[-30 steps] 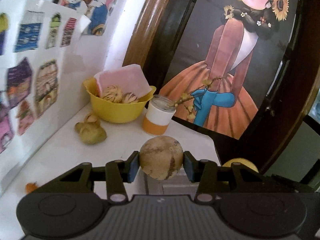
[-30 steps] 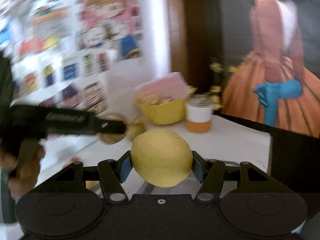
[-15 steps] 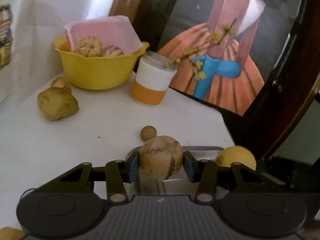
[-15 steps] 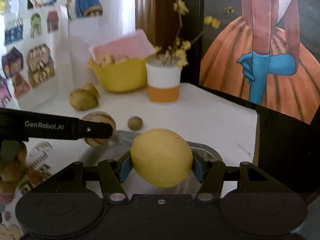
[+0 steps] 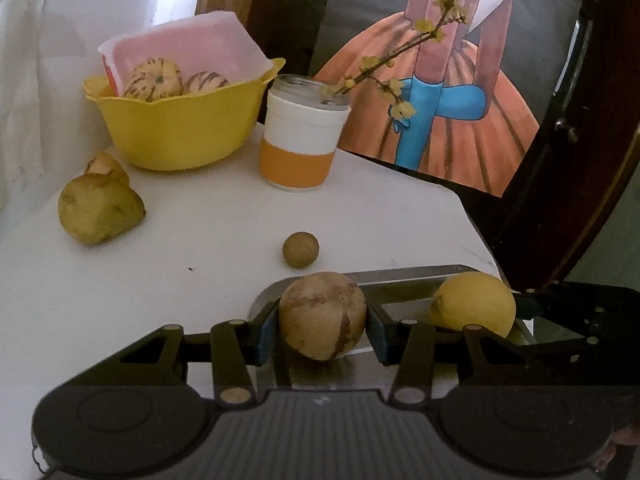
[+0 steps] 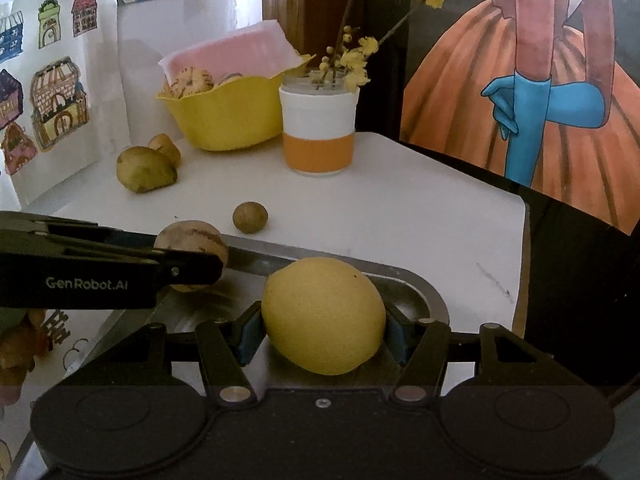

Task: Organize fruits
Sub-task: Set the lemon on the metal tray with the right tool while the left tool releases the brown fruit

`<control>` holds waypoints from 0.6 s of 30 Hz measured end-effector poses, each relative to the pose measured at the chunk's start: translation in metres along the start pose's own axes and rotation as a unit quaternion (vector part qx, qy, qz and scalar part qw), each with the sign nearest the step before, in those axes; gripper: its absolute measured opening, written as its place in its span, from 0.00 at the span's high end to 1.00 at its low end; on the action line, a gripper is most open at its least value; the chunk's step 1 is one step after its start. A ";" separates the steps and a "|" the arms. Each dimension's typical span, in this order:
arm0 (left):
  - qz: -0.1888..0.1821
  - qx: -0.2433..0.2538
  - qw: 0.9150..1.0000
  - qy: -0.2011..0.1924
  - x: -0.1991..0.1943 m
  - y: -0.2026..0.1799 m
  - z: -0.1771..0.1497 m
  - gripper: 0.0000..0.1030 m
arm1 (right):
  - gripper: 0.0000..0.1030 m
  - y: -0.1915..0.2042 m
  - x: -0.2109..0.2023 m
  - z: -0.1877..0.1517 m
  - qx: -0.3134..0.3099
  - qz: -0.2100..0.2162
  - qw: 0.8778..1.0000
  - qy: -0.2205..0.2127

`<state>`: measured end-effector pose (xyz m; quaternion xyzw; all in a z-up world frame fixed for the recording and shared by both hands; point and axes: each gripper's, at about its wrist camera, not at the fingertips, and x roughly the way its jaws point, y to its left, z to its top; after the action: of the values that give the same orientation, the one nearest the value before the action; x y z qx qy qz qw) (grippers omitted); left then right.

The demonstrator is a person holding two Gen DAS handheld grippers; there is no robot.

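My left gripper [image 5: 322,330] is shut on a round brown fruit [image 5: 322,316], low over a metal tray [image 5: 400,276]. That fruit [image 6: 192,240] also shows behind the left gripper's finger [image 6: 120,276] in the right wrist view. My right gripper [image 6: 322,330] is shut on a yellow lemon [image 6: 324,316], over the same tray [image 6: 416,292]. The lemon [image 5: 474,304] appears at the right of the left wrist view. A small brown ball-shaped fruit [image 5: 301,249] lies on the white table just beyond the tray.
A yellow bowl [image 5: 180,128] with striped fruits and pink paper stands at the back left. Beside it stands a white-and-orange jar [image 5: 298,148] holding a flowering twig. Two greenish-brown fruits [image 5: 98,208] lie left of the bowl. The table edge [image 6: 524,240] drops off at the right.
Both grippers have come down and forward over the tray, still holding their fruits. The bowl, jar and small fruit now look nearer.
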<state>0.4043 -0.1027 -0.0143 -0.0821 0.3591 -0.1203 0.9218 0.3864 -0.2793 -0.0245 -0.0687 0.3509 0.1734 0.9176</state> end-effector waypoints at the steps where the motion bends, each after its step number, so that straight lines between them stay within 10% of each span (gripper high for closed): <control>1: -0.001 -0.001 1.000 0.002 0.001 0.000 0.000 0.50 | 0.39 0.000 0.000 0.000 0.000 0.000 1.000 0.000; 9: -0.011 -0.018 1.000 0.016 -0.002 0.001 -0.001 0.48 | 0.27 0.005 -0.009 -0.002 -0.008 -0.007 1.000 -0.025; 18: -0.008 -0.045 0.998 -0.044 -0.048 0.006 0.003 0.14 | 0.09 0.019 -0.048 -0.008 -0.022 -0.026 0.997 -0.074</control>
<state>0.3728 -0.0833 0.0172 -0.1320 0.3225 -0.1077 0.9311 0.3407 -0.2768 0.0015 -0.0850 0.2761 0.1619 0.9436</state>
